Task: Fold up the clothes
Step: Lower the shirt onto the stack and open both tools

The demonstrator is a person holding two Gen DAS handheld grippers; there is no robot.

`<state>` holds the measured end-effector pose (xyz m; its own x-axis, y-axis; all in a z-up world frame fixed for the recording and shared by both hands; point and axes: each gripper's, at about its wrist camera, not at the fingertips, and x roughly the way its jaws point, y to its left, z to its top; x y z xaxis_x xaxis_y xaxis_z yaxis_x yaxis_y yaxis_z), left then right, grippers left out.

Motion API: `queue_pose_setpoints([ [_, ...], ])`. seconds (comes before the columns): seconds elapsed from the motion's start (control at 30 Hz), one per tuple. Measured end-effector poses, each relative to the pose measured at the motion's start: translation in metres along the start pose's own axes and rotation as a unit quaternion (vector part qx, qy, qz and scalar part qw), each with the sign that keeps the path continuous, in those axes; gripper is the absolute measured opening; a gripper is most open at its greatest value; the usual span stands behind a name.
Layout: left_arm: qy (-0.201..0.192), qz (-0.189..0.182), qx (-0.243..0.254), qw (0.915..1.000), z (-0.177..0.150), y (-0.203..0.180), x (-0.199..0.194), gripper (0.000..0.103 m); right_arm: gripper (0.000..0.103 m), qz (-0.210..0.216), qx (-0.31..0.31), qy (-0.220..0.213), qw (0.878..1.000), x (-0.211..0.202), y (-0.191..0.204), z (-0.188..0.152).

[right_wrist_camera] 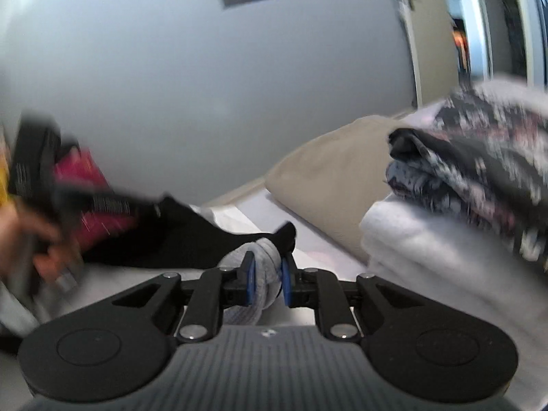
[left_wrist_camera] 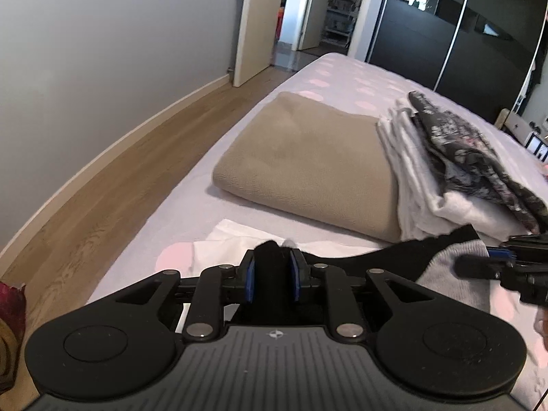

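A black and grey sock (left_wrist_camera: 441,257) is stretched low over the bed (left_wrist_camera: 342,78), its black end pinched at the left and its grey end at the right, just in front of a folded beige blanket (left_wrist_camera: 301,157). The left gripper (left_wrist_camera: 274,274) is pointed forward and downward, and its jaws are seen clamped on the black cloth, which fills the narrow gap between the blue pads (left_wrist_camera: 250,279). The right gripper (right_wrist_camera: 268,279) is likewise angled downward, and in its own view its jaws are closed on the bunched grey part of the sock, the pads pressing on the cloth from both sides. In the right wrist view the left gripper is seen blurred at the left edge, held in a hand (right_wrist_camera: 37,246) with a red sleeve (right_wrist_camera: 92,188) beside it. A white cloth (left_wrist_camera: 239,236) is spread flat on the bed beneath the sock. To the right of the blanket and resting against it, a folded white garment (left_wrist_camera: 421,178) is stacked, with a dark patterned garment (left_wrist_camera: 472,157) lying on top. The bed is covered with a pale sheet marked with pink dots. A wooden floor (left_wrist_camera: 113,178) runs along the left of the bed to a grey wall (left_wrist_camera: 102,41); an open door (left_wrist_camera: 260,24) and a dark wardrobe (left_wrist_camera: 445,30) are seen at the far end of the room.
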<state>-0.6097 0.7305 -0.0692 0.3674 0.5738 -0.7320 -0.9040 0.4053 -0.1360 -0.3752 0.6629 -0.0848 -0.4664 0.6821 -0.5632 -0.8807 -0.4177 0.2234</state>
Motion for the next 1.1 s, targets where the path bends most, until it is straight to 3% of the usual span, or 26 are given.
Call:
queue_pose_setpoints([
  [0.23, 0.043, 0.028, 0.015, 0.9985, 0.001, -0.004, 0.023, 0.017, 0.023, -0.044, -0.019, 0.057, 0.997, 0.027, -0.001, -0.005],
  [0.33, 0.058, 0.043, 0.018, 0.9972, -0.001, -0.005, 0.03, 0.023, 0.025, -0.061, -0.024, 0.072, 0.995, 0.032, -0.004, -0.004],
  [0.47, 0.026, 0.051, 0.007, 0.9983, 0.001, -0.006, 0.011, 0.026, 0.046, -0.08, -0.018, 0.06, 0.995, 0.013, -0.002, 0.0],
  [0.57, -0.003, 0.061, 0.014, 0.998, -0.002, -0.009, -0.02, 0.026, 0.048, -0.088, -0.019, 0.039, 0.995, -0.003, 0.004, 0.006],
  [0.7, -0.027, 0.057, 0.018, 0.9978, -0.015, -0.009, -0.065, 0.026, 0.047, -0.037, -0.02, 0.012, 0.999, -0.032, 0.031, 0.007],
  [0.77, -0.025, 0.054, 0.024, 0.9979, -0.026, -0.008, -0.079, 0.014, 0.047, 0.002, -0.025, 0.015, 1.0, -0.04, 0.049, 0.004],
  [0.83, -0.021, 0.047, 0.031, 0.9982, -0.038, -0.008, -0.086, 0.012, 0.047, 0.031, -0.034, 0.022, 0.999, -0.046, 0.066, -0.003],
  [0.9, -0.01, 0.046, 0.041, 0.9981, -0.048, -0.01, -0.084, 0.008, 0.039, 0.038, -0.05, 0.033, 0.997, -0.043, 0.081, -0.012],
  [1.1, 0.011, 0.06, 0.019, 0.9979, -0.062, 0.001, -0.06, 0.007, 0.038, 0.024, -0.059, 0.064, 0.996, -0.026, 0.102, -0.031],
])
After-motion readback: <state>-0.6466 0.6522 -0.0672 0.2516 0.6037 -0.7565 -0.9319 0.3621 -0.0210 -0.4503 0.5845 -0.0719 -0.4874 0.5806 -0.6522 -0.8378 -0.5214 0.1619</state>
